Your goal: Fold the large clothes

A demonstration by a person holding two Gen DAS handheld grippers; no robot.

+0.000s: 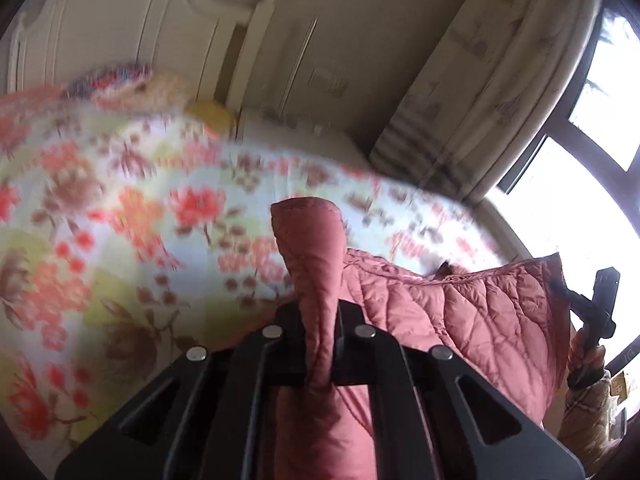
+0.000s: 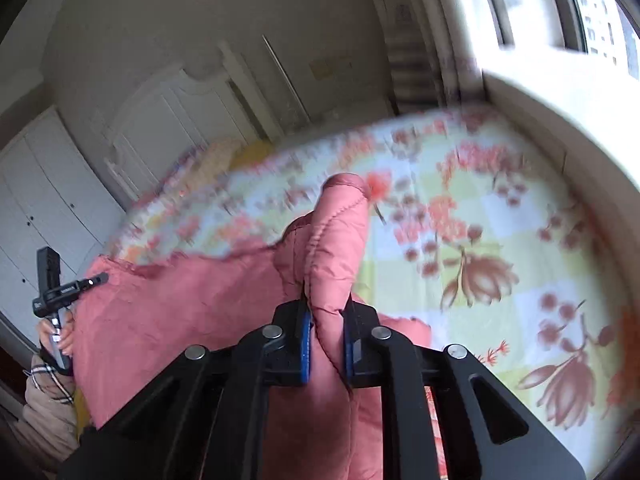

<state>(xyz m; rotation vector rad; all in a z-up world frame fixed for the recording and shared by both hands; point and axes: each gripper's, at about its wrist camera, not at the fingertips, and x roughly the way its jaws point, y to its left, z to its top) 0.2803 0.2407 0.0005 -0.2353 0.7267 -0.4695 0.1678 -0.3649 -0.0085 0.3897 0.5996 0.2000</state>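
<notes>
A pink quilted puffer jacket (image 1: 460,312) hangs stretched between my two grippers above a bed. My left gripper (image 1: 318,344) is shut on a bunched edge of the jacket, which sticks up between its fingers. My right gripper (image 2: 326,340) is shut on another bunched edge of the jacket (image 2: 180,304), held between blue pads (image 2: 306,344). Each wrist view shows the other gripper at the jacket's far end: the right one (image 1: 596,312) in the left wrist view, the left one (image 2: 56,292) in the right wrist view.
A bed with a floral sheet (image 1: 120,208) (image 2: 480,232) lies under the jacket. A white headboard (image 1: 120,24) and pillows (image 1: 132,84) stand at its far end. Curtains (image 1: 500,80) and a window (image 1: 580,152) are on one side, white wardrobe doors (image 2: 36,200) on the other.
</notes>
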